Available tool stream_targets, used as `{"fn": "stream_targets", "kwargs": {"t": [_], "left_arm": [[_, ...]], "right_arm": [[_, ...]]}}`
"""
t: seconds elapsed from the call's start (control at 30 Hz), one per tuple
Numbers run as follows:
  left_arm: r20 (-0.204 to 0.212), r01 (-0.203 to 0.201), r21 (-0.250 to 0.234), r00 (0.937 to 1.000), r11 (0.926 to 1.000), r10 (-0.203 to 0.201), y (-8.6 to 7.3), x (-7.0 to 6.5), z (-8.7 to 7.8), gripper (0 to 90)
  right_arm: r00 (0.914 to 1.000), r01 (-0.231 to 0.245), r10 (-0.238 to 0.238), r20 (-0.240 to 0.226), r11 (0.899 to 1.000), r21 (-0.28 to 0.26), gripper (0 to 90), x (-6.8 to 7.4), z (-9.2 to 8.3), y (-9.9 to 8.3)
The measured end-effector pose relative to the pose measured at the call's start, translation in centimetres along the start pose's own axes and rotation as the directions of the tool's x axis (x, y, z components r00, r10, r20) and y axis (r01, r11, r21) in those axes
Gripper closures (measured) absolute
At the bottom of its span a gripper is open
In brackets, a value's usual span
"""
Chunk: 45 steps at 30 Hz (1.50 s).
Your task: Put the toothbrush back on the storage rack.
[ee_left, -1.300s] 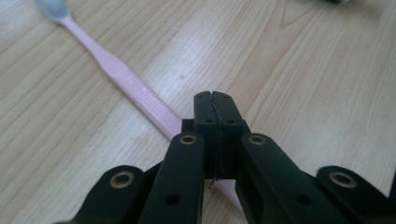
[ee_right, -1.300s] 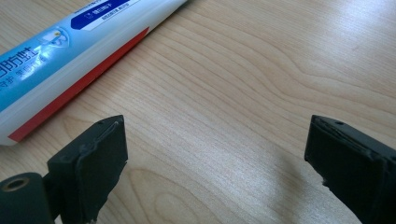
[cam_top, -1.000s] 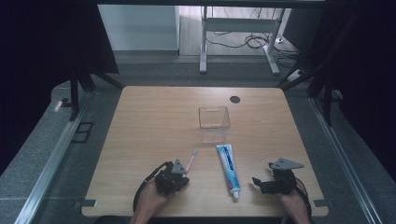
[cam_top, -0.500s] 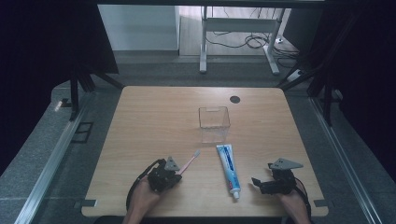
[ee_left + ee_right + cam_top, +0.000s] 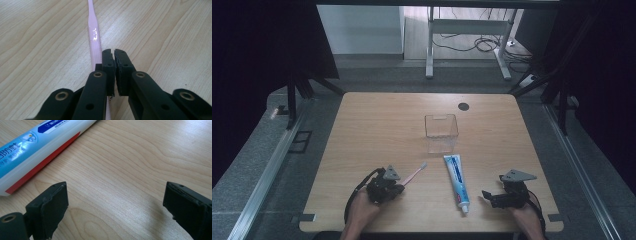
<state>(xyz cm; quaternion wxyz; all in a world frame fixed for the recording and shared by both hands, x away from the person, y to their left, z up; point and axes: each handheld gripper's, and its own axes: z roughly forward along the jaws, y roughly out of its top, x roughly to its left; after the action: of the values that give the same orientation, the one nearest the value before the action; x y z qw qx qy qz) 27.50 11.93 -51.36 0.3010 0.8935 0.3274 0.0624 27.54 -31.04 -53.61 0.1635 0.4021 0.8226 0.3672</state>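
A pink toothbrush [image 5: 414, 174] lies slanted on the wooden table [image 5: 377, 130], bristles toward the far right. My left gripper [image 5: 402, 186] sits at its handle end. In the left gripper view the handle [image 5: 93, 32] runs under the left jaw, and my left gripper [image 5: 114, 51] has just been opening to a thin slit with nothing between the tips. A blue and white toothpaste tube [image 5: 457, 180] lies in the middle, cap toward me. My right gripper [image 5: 486, 196] rests to its right, open; in its own view the tube [image 5: 30, 147] lies beyond the wide jaws [image 5: 115, 192].
A clear plastic box [image 5: 441, 132] stands beyond the tube, near the table's middle. A dark round hole [image 5: 463, 106] marks the far right of the tabletop. Dark curtains and metal rails flank the table.
My left gripper has drawn back to the left toward the person. The toothbrush has swung with it to a flatter slant. The right gripper has kept still.
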Motion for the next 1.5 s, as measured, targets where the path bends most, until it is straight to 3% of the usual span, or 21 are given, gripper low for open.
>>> {"fn": "stream_targets", "kwargs": {"t": [0.3, 0.63, 0.97, 1.07, 1.1, 1.27, 1.37, 1.5], "left_arm": [[-0.014, 0.007, 0.037, 0.9999, 0.9993, -0.007, 1.0, 0.7, -0.5, 81.8], [-0.027, -0.001, 0.148, 0.9996, 0.989, 0.005, 3.4, 1.2, 0.2, 77.6], [0.007, 0.014, 0.281, 0.9998, 0.9595, -0.016, 5.9, 1.6, 1.4, 76.0], [0.013, 0.002, 0.324, 0.9999, 0.946, -0.007, 6.6, 1.6, 1.8, 75.6], [0.015, -0.013, 0.35, 0.9999, 0.9366, 0.009, 6.9, 1.7, 2.0, 75.6], [0.003, -0.032, 0.413, 0.9994, 0.9102, 0.033, 7.7, 1.7, 2.8, 75.2], [-0.003, -0.032, 0.439, 0.9993, 0.8978, 0.037, 8.0, 1.7, 3.3, 75.3], [-0.011, -0.02, 0.455, 0.9996, 0.8902, 0.028, 8.1, 1.7, 3.8, 75.2]], "right_arm": [[1.0, -0.005, 0.005, 0.006, 1.0, 0.007, 6.3, 0.0, 0.0, -0.1], [0.9999, -0.01, 0.01, 0.003, 1.0, 0.015, 6.3, 0.1, 0.0, -0.2], [0.9998, -0.016, 0.016, 0.008, 1.0, 0.019, 6.1, 0.0, 0.1, -0.2], [0.9999, -0.015, 0.015, 0.007, 1.0, 0.021, 6.1, 0.0, 0.1, -0.2], [0.9999, -0.014, 0.014, 0.006, 1.0, 0.022, 6.1, 0.0, 0.1, -0.2], [0.9999, -0.012, 0.012, 0.003, 1.0, 0.025, 6.1, 0.0, 0.2, -0.2], [0.9999, -0.012, 0.012, 0.003, 1.0, 0.024, 6.1, 0.0, 0.2, -0.2], [0.9999, -0.012, 0.012, 0.002, 1.0, 0.024, 6.1, 0.0, 0.2, -0.2]]}}
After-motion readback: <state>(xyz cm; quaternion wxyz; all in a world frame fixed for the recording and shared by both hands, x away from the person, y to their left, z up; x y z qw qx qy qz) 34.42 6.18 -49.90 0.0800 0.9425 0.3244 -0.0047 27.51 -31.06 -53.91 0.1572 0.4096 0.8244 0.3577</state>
